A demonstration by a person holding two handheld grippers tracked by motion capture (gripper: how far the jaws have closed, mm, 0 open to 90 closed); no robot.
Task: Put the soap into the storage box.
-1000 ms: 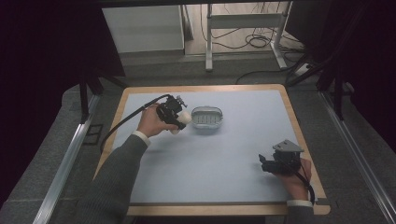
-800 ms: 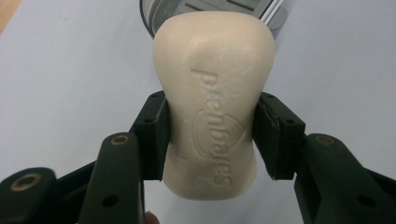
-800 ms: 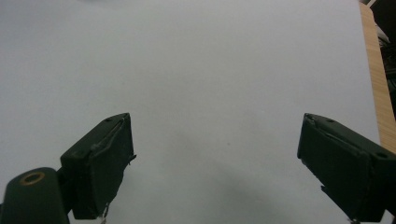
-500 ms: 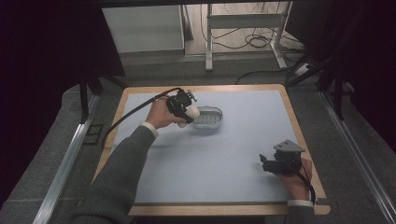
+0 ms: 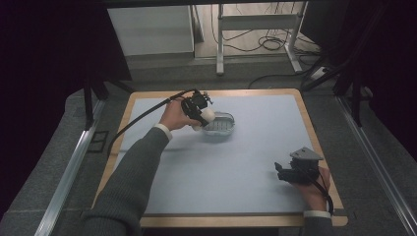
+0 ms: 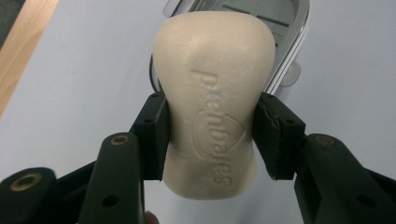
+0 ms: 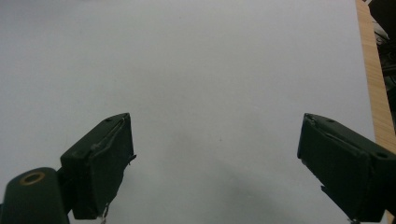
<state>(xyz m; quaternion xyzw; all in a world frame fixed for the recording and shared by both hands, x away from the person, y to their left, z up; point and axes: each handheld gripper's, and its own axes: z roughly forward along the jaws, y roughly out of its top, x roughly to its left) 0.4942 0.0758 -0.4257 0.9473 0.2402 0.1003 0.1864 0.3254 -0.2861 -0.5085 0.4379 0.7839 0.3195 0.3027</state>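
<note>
Two grippers are on my screens, and I start with the high view: my left gripper (image 5: 200, 112) is raised over the far left part of the worktop (image 5: 255, 147), carrying a pale bar of soap (image 5: 207, 116) just at the near-left rim of a clear soap dish (image 5: 220, 123), while my right gripper (image 5: 293, 172) sits low near the worktop's near right corner, well apart from both. From up here I can read no writing, and I cannot tell whether the soap touches the dish. Between the two grippers the blue-grey surface lies bare, giving me wide room in the middle; the wooden border frames it on all sides, and the right gripper is close to that border. On the left gripper view, the fingers (image 6: 154, 135) are clenched on the soap's narrow waist, one pad on each side, and embossed lettering runs along the bar, seen upside down; it seems to read "Safeguard" above a shield outline, though I am not certain of every letter. Beyond the soap, the ribbed dish and its glossy rim show, with a strip of wooden edge at the upper left. On the right gripper view, the fingers (image 7: 100, 163) stand released and wide apart over plain worktop, with the wooden edge (image 7: 373, 79) running down the right side.
</note>
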